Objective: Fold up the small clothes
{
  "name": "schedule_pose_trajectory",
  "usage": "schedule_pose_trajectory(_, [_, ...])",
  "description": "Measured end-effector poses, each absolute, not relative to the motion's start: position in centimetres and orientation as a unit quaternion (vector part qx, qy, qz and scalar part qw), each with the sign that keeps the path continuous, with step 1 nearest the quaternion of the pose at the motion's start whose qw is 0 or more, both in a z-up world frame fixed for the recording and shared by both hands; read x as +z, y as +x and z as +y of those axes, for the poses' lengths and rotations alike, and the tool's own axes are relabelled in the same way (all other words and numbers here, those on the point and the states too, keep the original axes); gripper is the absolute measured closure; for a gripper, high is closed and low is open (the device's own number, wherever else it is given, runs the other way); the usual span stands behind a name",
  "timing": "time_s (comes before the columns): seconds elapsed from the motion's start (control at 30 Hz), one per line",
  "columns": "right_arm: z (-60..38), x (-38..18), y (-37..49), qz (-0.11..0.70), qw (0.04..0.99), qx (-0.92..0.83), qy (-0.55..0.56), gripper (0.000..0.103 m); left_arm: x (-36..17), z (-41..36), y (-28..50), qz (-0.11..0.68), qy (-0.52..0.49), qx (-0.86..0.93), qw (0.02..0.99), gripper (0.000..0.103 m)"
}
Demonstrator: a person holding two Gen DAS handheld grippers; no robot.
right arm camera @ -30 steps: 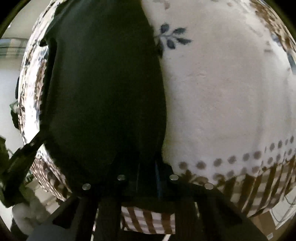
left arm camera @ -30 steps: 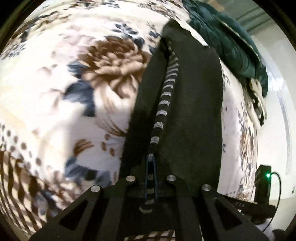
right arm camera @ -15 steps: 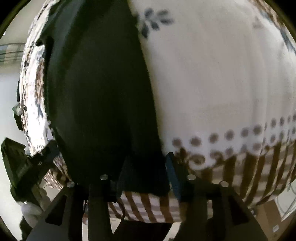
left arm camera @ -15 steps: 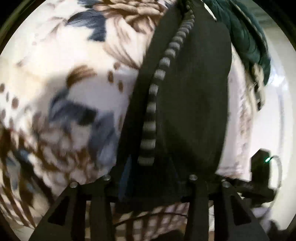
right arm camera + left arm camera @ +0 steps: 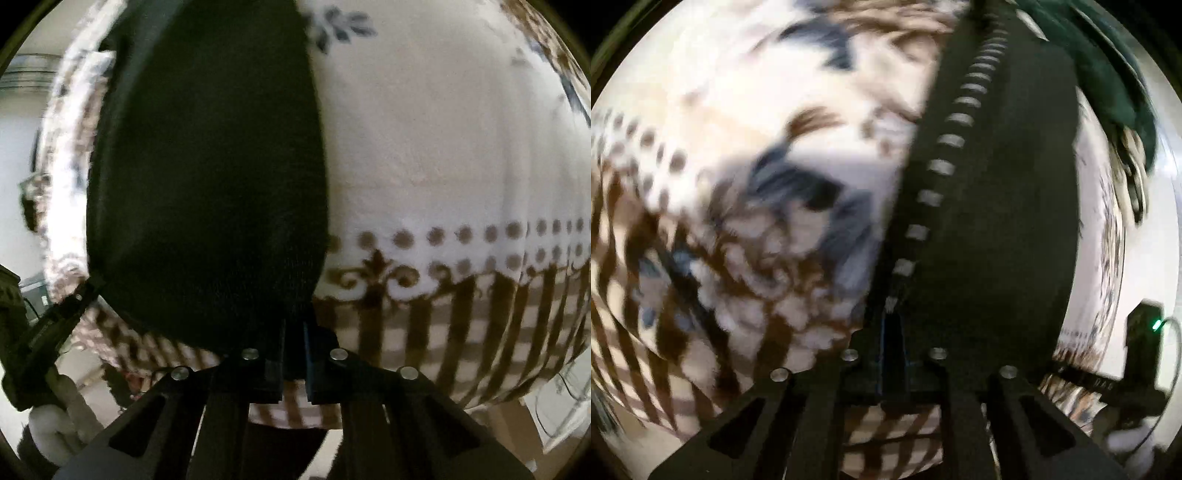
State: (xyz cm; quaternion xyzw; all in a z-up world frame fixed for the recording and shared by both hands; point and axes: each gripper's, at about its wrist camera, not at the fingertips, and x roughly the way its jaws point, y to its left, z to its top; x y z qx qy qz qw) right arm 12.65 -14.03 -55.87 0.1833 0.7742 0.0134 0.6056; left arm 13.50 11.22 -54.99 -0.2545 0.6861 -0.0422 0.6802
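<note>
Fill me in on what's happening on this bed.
A person holding a gripper in each hand is folding a small black garment with a striped trim on a floral blanket. The left gripper and the right gripper are each shut on the garment's near edge, one at each corner. A dark green jacket lies beyond it.

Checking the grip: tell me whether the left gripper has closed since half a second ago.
Yes. The left gripper has closed: its fingers now pinch the black garment's near edge, against the floral blanket.
</note>
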Motion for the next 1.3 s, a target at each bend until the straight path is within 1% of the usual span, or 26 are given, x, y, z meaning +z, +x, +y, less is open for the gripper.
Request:
schedule_pose_trajectory(0.03, [-14.3,-56.3,12.8,0.783,0.594,0.017,0.182,0.095,-54.5,11.3,13.9,0.689,-0.268,-0.047,0.672,0.087])
schedule_pose_trajectory(0.07, [-14.3,-56.3,13.3,0.792,0.582,0.016,0.185,0.09,-53.4,11.2,14.5,0.689,-0.26,-0.047,0.675,0.082])
schedule_pose_trajectory(0.1, [-14.4,-56.1,13.6,0.796,0.576,0.013,0.186,0.083,-52.2,11.2,14.9,0.684,-0.248,-0.043,0.684,0.075])
schedule_pose_trajectory(0.13, [-14.9,-55.8,14.0,0.797,0.575,0.011,0.182,0.079,-50.7,11.1,15.8,0.669,-0.246,-0.05,0.7,0.067])
schedule_pose_trajectory(0.17, [-15.2,-55.2,14.5,0.794,0.581,0.007,0.176,0.068,-49.6,10.9,16.8,0.656,-0.244,-0.054,0.712,0.063])
schedule_pose_trajectory(0.2, [-15.4,-54.4,15.2,0.786,0.594,0.003,0.169,0.06,-48.3,10.5,18.5,0.639,-0.234,-0.054,0.731,0.054])
schedule_pose_trajectory(0.23, [-15.6,-53.7,15.8,0.778,0.607,-0.002,0.162,0.059,-47.7,10.1,19.9,0.626,-0.229,-0.059,0.743,0.048])
schedule_pose_trajectory(0.3, [-16.4,-53.2,17.1,0.764,0.626,-0.01,0.156,0.058,-47.3,8.9,24.5,0.598,-0.215,-0.071,0.769,0.048])
schedule_pose_trajectory(0.37, [-16.4,-53.6,18.7,0.759,0.63,-0.015,0.163,0.058,-48.2,7.5,29.3,0.586,-0.194,-0.077,0.783,0.048])
schedule_pose_trajectory(0.5, [-15.6,-54.6,22.8,0.741,0.648,-0.011,0.177,0.058,-51.7,6.3,37.6,0.603,-0.162,-0.098,0.775,0.048])
schedule_pose_trajectory(0.57, [-14.8,-54.4,24.7,0.728,0.666,-0.015,0.162,0.058,-53.1,5.8,39.6,0.609,-0.118,-0.093,0.779,0.057])
schedule_pose_trajectory(0.6, [-14.6,-54.2,25.4,0.724,0.671,-0.019,0.157,0.058,-53.7,5.8,40.1,0.615,-0.095,-0.09,0.777,0.067])
schedule_pose_trajectory(0.67, [-14.4,-54.3,26.4,0.722,0.672,-0.022,0.165,0.058,-54.4,7.0,40.6,0.62,-0.078,-0.083,0.776,0.065])
schedule_pose_trajectory(0.77, [-15.1,-54.3,26.9,0.721,0.668,-0.028,0.182,0.058,-54.4,9.8,40.1,0.619,-0.107,-0.079,0.774,0.064])
schedule_pose_trajectory(0.8, [-15.4,-54.3,27.0,0.721,0.667,-0.03,0.187,0.058,-54.3,10.0,39.8,0.619,-0.112,-0.078,0.773,0.062])
schedule_pose_trajectory(0.9, [-16.1,-54.3,26.8,0.721,0.666,-0.032,0.187,0.058,-54.2,10.2,38.9,0.621,-0.104,-0.068,0.774,0.061])
schedule_pose_trajectory(0.93, [-16.2,-54.4,26.7,0.722,0.665,-0.034,0.188,0.058,-54.1,10.5,38.7,0.623,-0.104,-0.06,0.773,0.064])
schedule_pose_trajectory(1.0, [-16.7,-54.3,26.5,0.724,0.661,-0.034,0.194,0.058,-53.7,11.0,37.7,0.625,-0.132,-0.065,0.766,0.063])
schedule_pose_trajectory(1.03, [-16.8,-54.2,26.3,0.723,0.66,-0.032,0.2,0.058,-53.3,11.4,36.8,0.623,-0.139,-0.069,0.767,0.062])
schedule_pose_trajectory(1.07, [-16.7,-54.2,25.7,0.721,0.66,-0.029,0.208,0.058,-52.8,11.6,35.9,0.62,-0.147,-0.074,0.767,0.058])
schedule_pose_trajectory(1.1, [-16.9,-54.1,25.5,0.721,0.66,-0.027,0.211,0.058,-52.3,11.7,34.8,0.615,-0.162,-0.087,0.767,0.041])
schedule_pose_trajectory(1.13, [-17.1,-54.0,25.1,0.721,0.659,-0.024,0.214,0.056,-51.9,11.8,33.5,0.614,-0.176,-0.096,0.764,0.032])
schedule_pose_trajectory(1.17, [-17.5,-54.0,24.5,0.722,0.657,-0.019,0.217,0.047,-51.8,11.8,32.5,0.616,-0.187,-0.101,0.758,0.032])
schedule_pose_trajectory(1.2, [-17.7,-54.1,23.8,0.726,0.651,-0.01,0.22,0.044,-52.0,11.8,31.1,0.622,-0.206,-0.11,0.748,0.032])
schedule_pose_trajectory(1.3, [-16.6,-55.7,21.8,0.754,0.619,0.012,0.222,0.044,-53.6,11.6,27.5,0.654,-0.232,-0.12,0.71,0.032])
